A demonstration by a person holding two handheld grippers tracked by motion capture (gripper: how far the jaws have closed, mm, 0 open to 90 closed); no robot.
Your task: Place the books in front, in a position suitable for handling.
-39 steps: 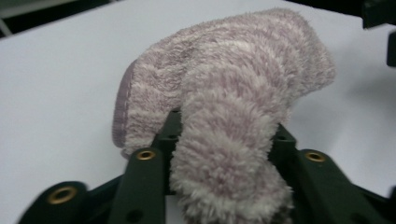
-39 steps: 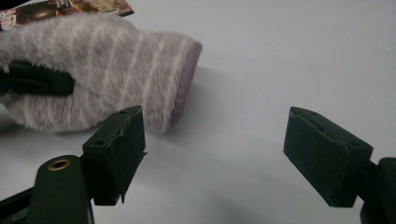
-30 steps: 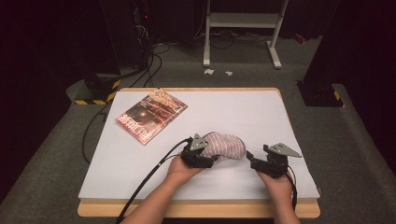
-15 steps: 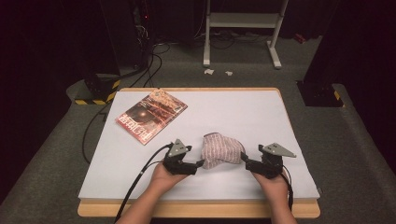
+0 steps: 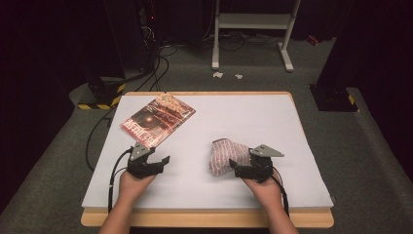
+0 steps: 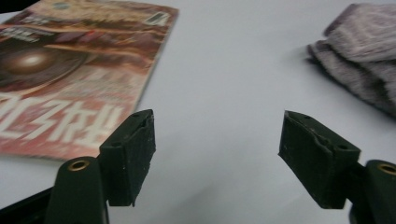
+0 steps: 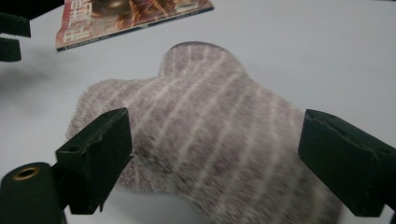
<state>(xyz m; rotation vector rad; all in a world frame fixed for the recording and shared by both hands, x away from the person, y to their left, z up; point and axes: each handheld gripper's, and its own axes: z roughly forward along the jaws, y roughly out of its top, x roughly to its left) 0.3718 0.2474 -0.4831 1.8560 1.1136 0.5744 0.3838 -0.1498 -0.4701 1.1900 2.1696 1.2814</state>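
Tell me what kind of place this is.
Probably a lab or studio set up for recording: a white-topped table on grey carpet, dark equipment with cables behind it, and a white metal stand at the back.

My jaws stand wide apart over the bare white table (image 6: 224, 70), having just closed a little with nothing between them, with the magazine (image 6: 74, 70) lying flat ahead on their left and the striped cloth (image 6: 359, 60) bunched ahead on their right.

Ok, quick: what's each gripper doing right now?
Left gripper: open, empty, jaws just closing a little.
Right gripper: open, jaws just opening, astride the folded striped cloth, not gripping it.
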